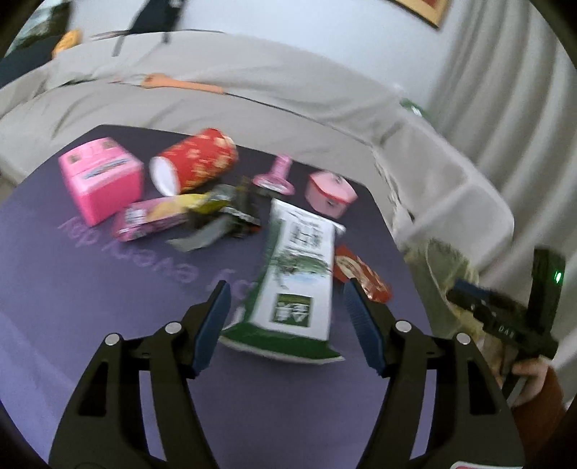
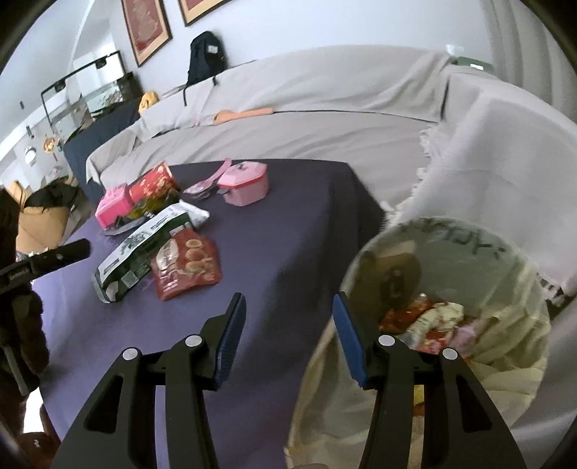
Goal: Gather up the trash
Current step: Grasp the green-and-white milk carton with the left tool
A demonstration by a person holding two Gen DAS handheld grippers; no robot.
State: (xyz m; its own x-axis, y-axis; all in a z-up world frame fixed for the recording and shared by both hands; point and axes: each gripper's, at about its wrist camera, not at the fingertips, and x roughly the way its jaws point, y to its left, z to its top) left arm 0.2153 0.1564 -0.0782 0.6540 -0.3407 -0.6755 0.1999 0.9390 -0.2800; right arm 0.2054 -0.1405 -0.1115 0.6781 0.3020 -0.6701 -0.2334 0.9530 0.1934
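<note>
Left tongs (image 1: 286,314) spread astride the green-and-white packet (image 1: 299,274) lying on the counter (image 1: 108,288), pads not touching. Right tongs (image 2: 288,324) spread, empty. Risk: flat packet slips; closing snags the red wrapper (image 1: 360,276) beside it.

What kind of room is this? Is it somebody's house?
Most likely a living room at home. A long sofa under a pale cover runs behind the purple table, framed pictures hang on the wall, and a backpack rests on the sofa.

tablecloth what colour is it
Dark purple tablecloth with pale lettering; it shows best in the left wrist view.
</note>
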